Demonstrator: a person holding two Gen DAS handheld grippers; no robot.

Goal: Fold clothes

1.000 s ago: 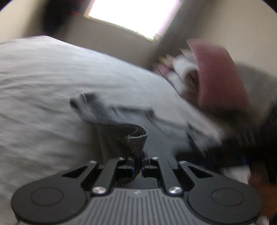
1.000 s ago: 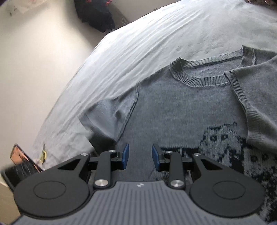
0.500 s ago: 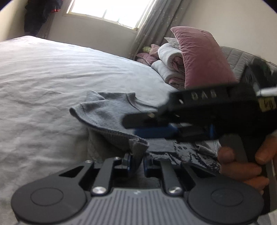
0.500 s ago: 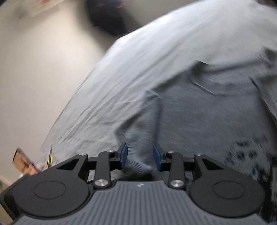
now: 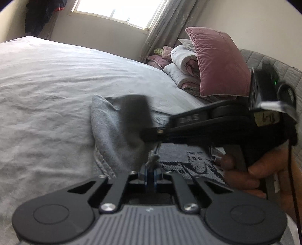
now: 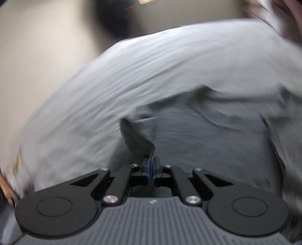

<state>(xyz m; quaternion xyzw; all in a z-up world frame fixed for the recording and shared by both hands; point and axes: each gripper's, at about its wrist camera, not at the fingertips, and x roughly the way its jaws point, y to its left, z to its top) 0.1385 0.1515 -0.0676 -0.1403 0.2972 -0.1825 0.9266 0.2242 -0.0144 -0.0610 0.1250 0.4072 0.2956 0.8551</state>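
A grey sweater [image 5: 111,135] lies on a bed [image 5: 47,90] at centre frame. The left gripper [image 5: 150,170] is clamped on a pinch of its fabric — the right gripper [image 6: 151,165] likewise grips a ribbed edge, lifted. Pillows [image 5: 217,62] are piled upper right.

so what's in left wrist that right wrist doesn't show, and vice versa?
Left wrist only: the right gripper from the side with the hand holding it, the pink pillow, folded bedding, window, and the sweater's cat pattern.
Right wrist only: a bare wall, and the right gripper's pads shut on a ribbed sweater edge. Heavy motion blur.
Both: the grey sweater on the white bed sheet, each gripper shut on fabric, left gripper included.
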